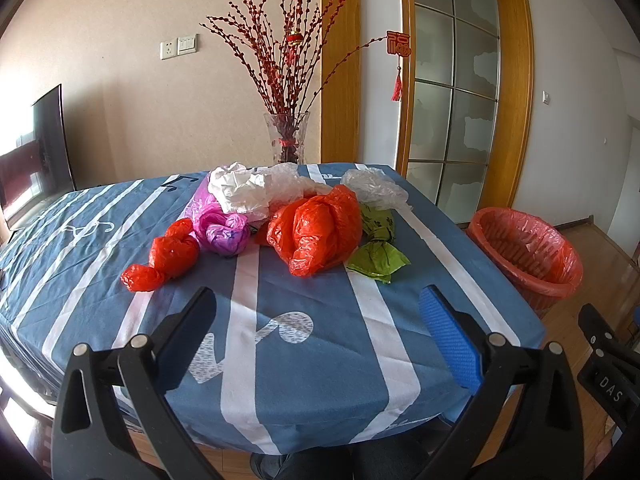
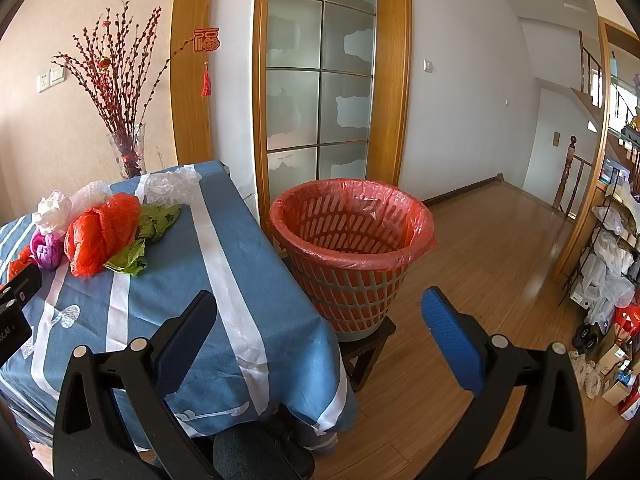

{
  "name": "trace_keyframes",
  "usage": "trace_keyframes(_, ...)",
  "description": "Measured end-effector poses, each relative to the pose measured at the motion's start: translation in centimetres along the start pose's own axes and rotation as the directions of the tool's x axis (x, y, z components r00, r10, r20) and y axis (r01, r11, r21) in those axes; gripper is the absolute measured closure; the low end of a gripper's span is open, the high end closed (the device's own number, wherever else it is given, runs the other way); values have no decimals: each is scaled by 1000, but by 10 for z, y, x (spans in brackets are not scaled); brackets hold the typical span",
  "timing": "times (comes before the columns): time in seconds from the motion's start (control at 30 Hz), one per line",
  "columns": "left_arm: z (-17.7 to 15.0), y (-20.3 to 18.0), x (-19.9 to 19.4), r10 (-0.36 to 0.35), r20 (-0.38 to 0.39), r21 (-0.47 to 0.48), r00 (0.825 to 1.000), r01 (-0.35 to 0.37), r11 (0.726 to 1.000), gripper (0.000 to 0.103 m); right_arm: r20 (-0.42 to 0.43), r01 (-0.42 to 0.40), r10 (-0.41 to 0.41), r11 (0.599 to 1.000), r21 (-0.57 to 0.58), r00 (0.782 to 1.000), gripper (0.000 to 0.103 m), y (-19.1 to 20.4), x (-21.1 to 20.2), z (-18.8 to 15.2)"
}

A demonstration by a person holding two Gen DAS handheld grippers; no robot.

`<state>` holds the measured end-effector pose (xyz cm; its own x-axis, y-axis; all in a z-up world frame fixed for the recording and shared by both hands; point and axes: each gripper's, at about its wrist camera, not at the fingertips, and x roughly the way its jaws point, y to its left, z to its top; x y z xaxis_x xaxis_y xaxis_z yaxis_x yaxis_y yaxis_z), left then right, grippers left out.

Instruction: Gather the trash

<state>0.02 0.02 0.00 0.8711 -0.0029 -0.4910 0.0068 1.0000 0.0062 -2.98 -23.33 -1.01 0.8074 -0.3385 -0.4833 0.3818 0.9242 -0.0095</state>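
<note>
Trash collection, at its start as we judge it. Our left gripper (image 1: 316,312) and right gripper (image 2: 318,312) are both spread and hold nothing. Beyond the left one, crumpled plastic bags (image 1: 316,228) lie heaped on the table (image 1: 280,360); beside that table the lined bin (image 2: 352,248) appears empty.

Seven crumpled bags (image 1: 316,228), one bin (image 2: 352,252)

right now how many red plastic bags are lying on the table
2. A small knotted red bag lies on the left of the pile beside the pink bag; a larger red bag lies in the middle, against the green bag. Others may be hidden under the pile.
</note>
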Motion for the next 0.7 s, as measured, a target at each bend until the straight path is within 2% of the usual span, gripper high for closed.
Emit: trace_keyframes(0.7, 0, 0, 0, 0, -3, 0, 1000, 0, 1000, 4, -3, -1, 1, 1000, 3, 1000, 2, -1, 1, -1)
